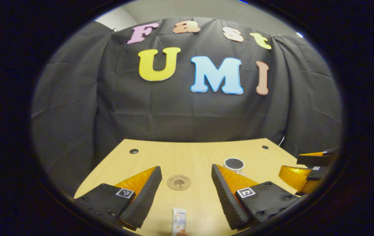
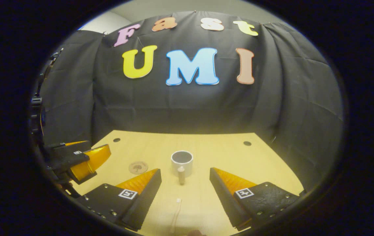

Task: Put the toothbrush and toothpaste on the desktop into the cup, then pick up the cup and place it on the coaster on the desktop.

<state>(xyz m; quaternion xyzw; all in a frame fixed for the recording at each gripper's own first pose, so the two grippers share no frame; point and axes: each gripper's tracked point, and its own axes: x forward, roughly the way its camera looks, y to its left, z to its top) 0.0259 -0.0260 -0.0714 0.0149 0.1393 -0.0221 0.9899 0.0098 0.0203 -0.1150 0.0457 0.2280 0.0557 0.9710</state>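
A white toothpaste tube (image 1: 179, 221) lies on the wooden desk (image 1: 187, 154) between the fingers of my left gripper (image 1: 187, 183), which is open and holds nothing. Beyond it sits a round cork coaster (image 1: 179, 182). The white cup (image 1: 234, 164) stands to the right, partly behind my left gripper's finger. In the right gripper view the cup (image 2: 182, 162) stands upright with its handle toward me, and a white toothbrush (image 2: 175, 214) lies below it between the open fingers of my right gripper (image 2: 185, 185). The coaster (image 2: 138, 167) lies left of the cup.
The right gripper (image 1: 308, 172) shows at the right edge of the left gripper view; the left gripper (image 2: 82, 159) shows at the left of the right gripper view. Small dark holes (image 1: 133, 151) mark the desk's far corners. The black cloth wall closes the back.
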